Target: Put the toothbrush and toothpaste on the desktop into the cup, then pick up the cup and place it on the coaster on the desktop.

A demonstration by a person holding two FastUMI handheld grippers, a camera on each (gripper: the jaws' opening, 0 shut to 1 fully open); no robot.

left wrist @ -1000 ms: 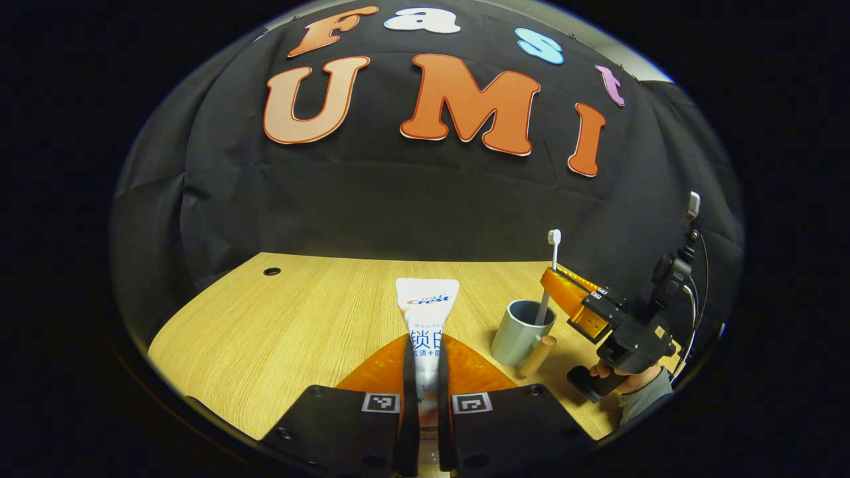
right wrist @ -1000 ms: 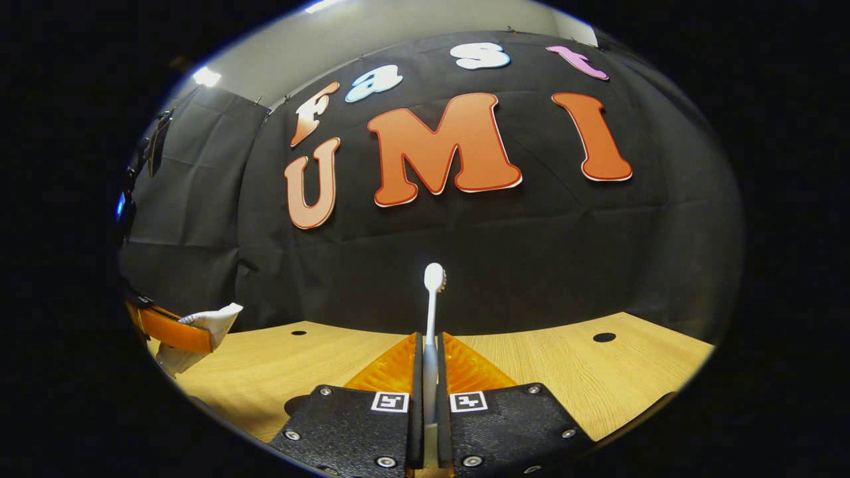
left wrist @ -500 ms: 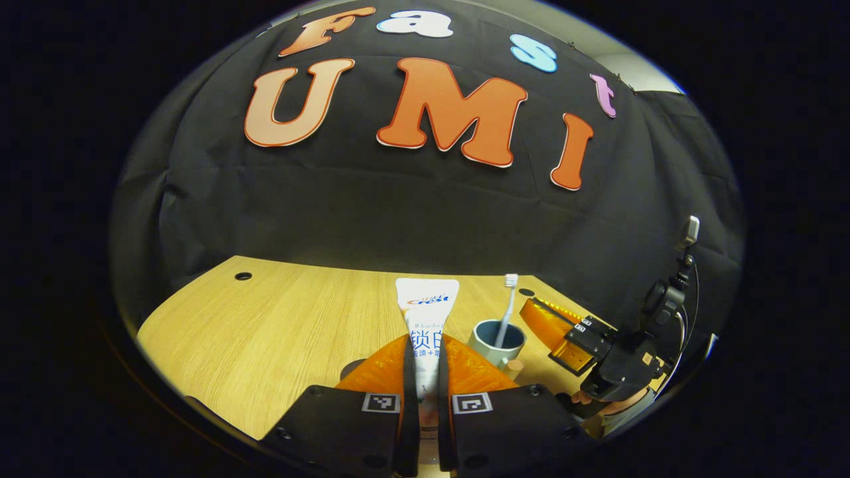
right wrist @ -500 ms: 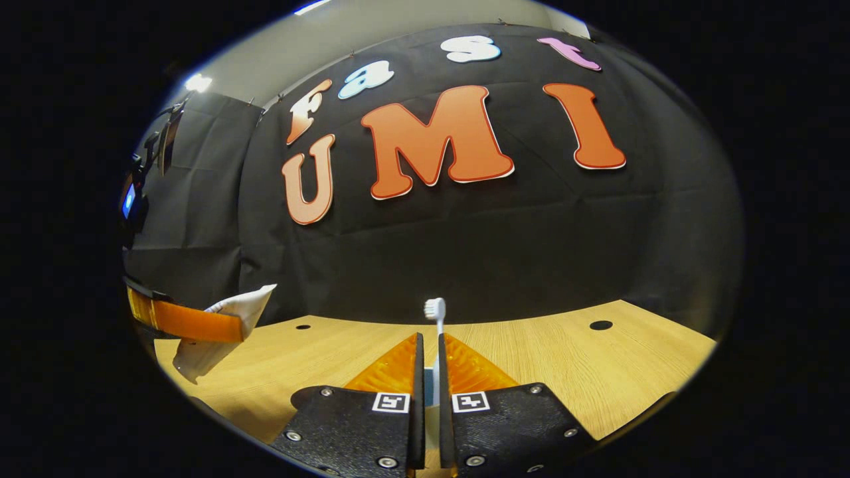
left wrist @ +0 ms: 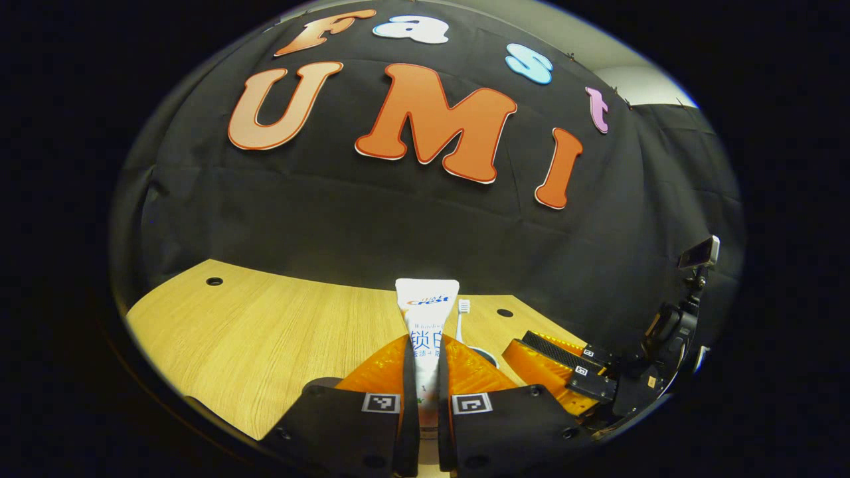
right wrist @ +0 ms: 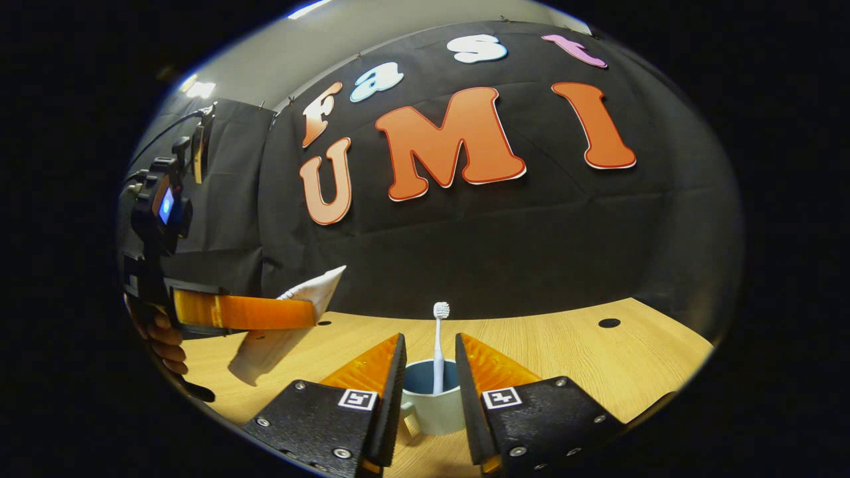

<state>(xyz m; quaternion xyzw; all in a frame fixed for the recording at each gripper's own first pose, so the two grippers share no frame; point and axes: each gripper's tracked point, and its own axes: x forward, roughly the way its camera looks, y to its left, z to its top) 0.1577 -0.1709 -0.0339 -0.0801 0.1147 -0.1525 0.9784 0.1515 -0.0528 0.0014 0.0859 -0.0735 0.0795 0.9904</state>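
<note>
Right gripper view: toothbrush [right wrist: 437, 348] upright in cup [right wrist: 428, 405], between parted jaws.

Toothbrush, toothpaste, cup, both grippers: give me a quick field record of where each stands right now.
toothbrush: upright in cup, bristles up, released
cup: on desktop, between the open fingers of right gripper
toothpaste: clamped in left gripper, off the desktop, not yet in cup
coaster: cannot tell where

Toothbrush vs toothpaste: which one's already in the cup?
The toothbrush: it stands upright in the cup, free of the open right gripper. The toothpaste is clamped in the left gripper.
</note>
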